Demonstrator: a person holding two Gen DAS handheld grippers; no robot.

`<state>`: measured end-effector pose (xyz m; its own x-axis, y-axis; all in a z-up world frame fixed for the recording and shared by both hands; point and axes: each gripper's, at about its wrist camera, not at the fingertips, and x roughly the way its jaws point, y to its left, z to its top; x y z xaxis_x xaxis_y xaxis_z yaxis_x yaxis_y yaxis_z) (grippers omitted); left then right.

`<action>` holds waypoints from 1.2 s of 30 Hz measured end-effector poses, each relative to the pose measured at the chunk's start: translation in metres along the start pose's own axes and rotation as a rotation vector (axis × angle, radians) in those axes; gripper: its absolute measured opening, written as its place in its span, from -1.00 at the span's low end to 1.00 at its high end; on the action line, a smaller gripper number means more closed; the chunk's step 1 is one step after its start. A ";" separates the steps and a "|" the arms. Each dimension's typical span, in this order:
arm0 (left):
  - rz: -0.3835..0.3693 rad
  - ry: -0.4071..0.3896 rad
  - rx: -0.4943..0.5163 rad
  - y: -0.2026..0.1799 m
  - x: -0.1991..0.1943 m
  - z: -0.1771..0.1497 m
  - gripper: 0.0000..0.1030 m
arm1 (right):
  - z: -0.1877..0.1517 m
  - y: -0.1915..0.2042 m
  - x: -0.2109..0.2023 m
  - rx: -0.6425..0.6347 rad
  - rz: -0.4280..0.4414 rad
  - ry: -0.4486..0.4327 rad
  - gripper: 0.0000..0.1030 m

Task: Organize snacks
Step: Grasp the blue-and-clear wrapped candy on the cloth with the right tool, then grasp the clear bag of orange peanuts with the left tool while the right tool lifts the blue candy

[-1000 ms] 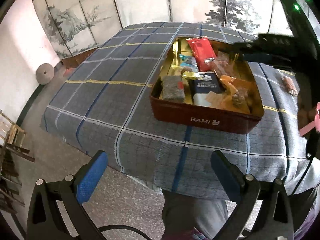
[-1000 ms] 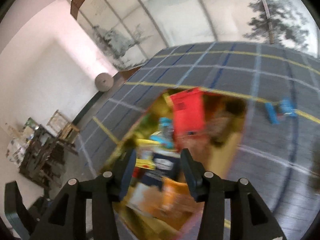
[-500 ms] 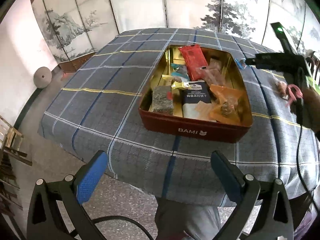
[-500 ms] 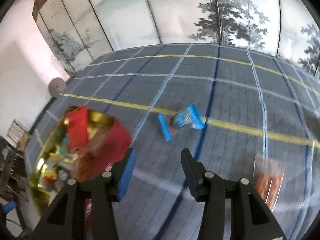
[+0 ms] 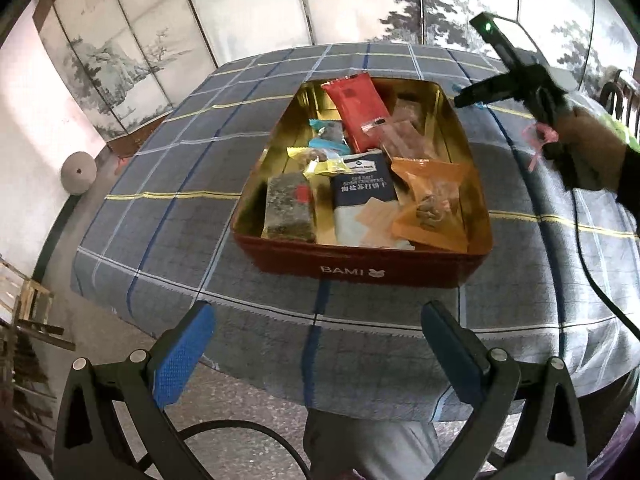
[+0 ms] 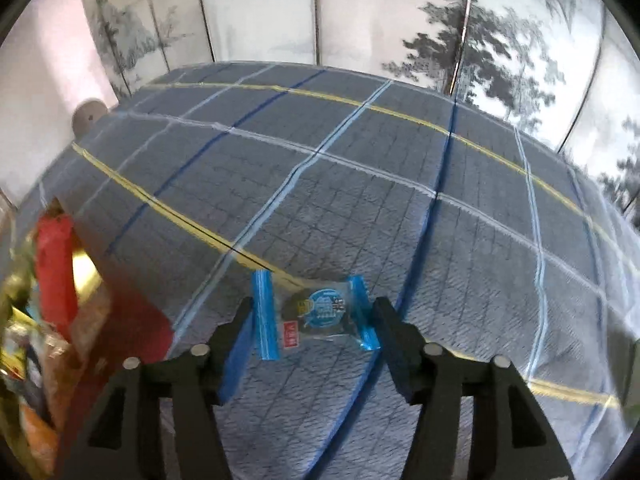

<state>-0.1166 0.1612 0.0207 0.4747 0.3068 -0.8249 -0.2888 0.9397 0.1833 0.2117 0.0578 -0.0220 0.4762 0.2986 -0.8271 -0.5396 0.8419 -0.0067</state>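
Right hand-held gripper (image 6: 314, 320) open astride a blue-ended snack packet (image 6: 316, 314); left (image 5: 316, 344) open; tin (image 5: 360, 268) reads "BAMI".

Both wrist views tilt down — sharing tin (image 5: 360, 272) and tablecloth (image 6: 360, 200).

Tin: red BAMI tin (image 5: 362, 270) on the plaid-clothed worktop (image 5: 168, 216), gold inside.
Contents: red packet (image 5: 356, 110), navy cracker pack (image 5: 362, 186), orange pouch (image 5: 436, 204), dark bar (image 5: 289, 212).
Left gripper (image 5: 316, 354): fingers spread wide, nothing between.
Right gripper (image 5: 492, 90): hand-held beyond the tin's far right corner.
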 end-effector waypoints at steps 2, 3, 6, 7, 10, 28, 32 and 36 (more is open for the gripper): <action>0.004 -0.004 0.005 -0.002 -0.002 0.002 0.98 | 0.000 -0.002 -0.006 -0.003 0.028 0.008 -0.44; 0.006 -0.009 0.008 -0.004 -0.004 0.003 0.98 | -0.002 -0.004 -0.016 -0.004 0.028 -0.008 -0.44; 0.002 -0.022 0.008 -0.009 -0.011 0.005 0.98 | -0.019 -0.018 -0.067 0.028 0.090 -0.104 -0.44; -0.001 -0.023 0.012 -0.012 -0.013 0.006 0.97 | -0.028 -0.022 -0.079 0.036 0.094 -0.118 -0.44; -0.014 -0.039 0.053 -0.030 -0.021 0.009 0.97 | -0.075 -0.043 -0.123 0.086 0.110 -0.175 -0.44; -0.410 -0.029 0.390 -0.232 -0.001 0.123 0.97 | -0.257 -0.194 -0.177 0.387 -0.159 -0.251 -0.44; -0.415 0.024 0.418 -0.267 0.030 0.149 0.96 | -0.262 -0.208 -0.177 0.448 -0.107 -0.267 -0.44; -0.416 0.077 0.416 -0.290 0.057 0.165 0.88 | -0.264 -0.210 -0.178 0.459 -0.075 -0.288 -0.44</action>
<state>0.1313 -0.0687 0.0088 0.4121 -0.0974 -0.9059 0.2667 0.9636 0.0177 0.0566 -0.2906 -0.0214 0.7071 0.2872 -0.6462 -0.1696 0.9560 0.2394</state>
